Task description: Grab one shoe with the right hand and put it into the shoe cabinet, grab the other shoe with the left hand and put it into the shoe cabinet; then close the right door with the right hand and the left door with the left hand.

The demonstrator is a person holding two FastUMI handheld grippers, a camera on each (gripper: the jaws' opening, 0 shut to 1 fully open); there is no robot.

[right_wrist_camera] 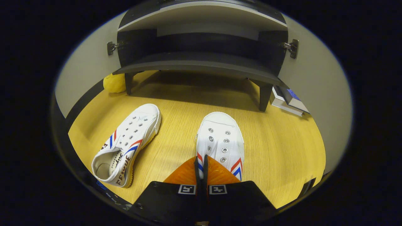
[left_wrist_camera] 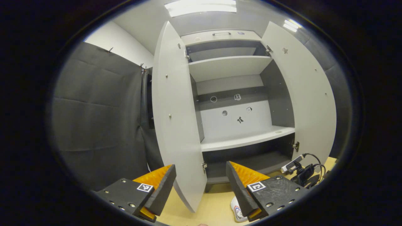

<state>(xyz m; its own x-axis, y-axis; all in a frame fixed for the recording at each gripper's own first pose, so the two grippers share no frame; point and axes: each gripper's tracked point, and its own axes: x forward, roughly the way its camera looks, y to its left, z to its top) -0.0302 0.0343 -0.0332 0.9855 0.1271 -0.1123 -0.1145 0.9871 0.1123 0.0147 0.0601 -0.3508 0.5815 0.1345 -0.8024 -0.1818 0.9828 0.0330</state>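
In the right gripper view, the right gripper (right_wrist_camera: 201, 164) is seen at the near edge with its jaws drawn together to a thin slit. They meet at the near edge of a white canvas shoe with red and blue chevrons and metal eyelets (right_wrist_camera: 221, 141), which lies toe-away on the yellow wood-grain floor (right_wrist_camera: 276, 147). Whether shoe fabric is pinched in the slit cannot be told. To the left, apart from it, the second white canvas shoe (right_wrist_camera: 125, 147) lies angled with its opening toward the near side. Farther off, the grey shoe cabinet (right_wrist_camera: 201, 64) stands on short legs, its dark lowest compartment open and bare. A yellow rounded object (right_wrist_camera: 114, 83) is seen beside the left leg, and a small stack of flat book-like items (right_wrist_camera: 289, 99) beside the right leg.

In the left gripper view, the left gripper (left_wrist_camera: 201, 185) is held released, its fingers spread wide. The lower edge of the pale left door (left_wrist_camera: 179, 125) hangs between them, swung toward the camera and covering part of the cabinet's left side. A white shoe (left_wrist_camera: 236, 210) is glimpsed on the floor just behind the right-hand finger. Beyond, pale shelves are shown bare, and the right door (left_wrist_camera: 309, 103) is swung fully open. Black cables and a small device (left_wrist_camera: 300, 171) lie by its foot. Dark cloth (left_wrist_camera: 100, 119) hangs at far left.
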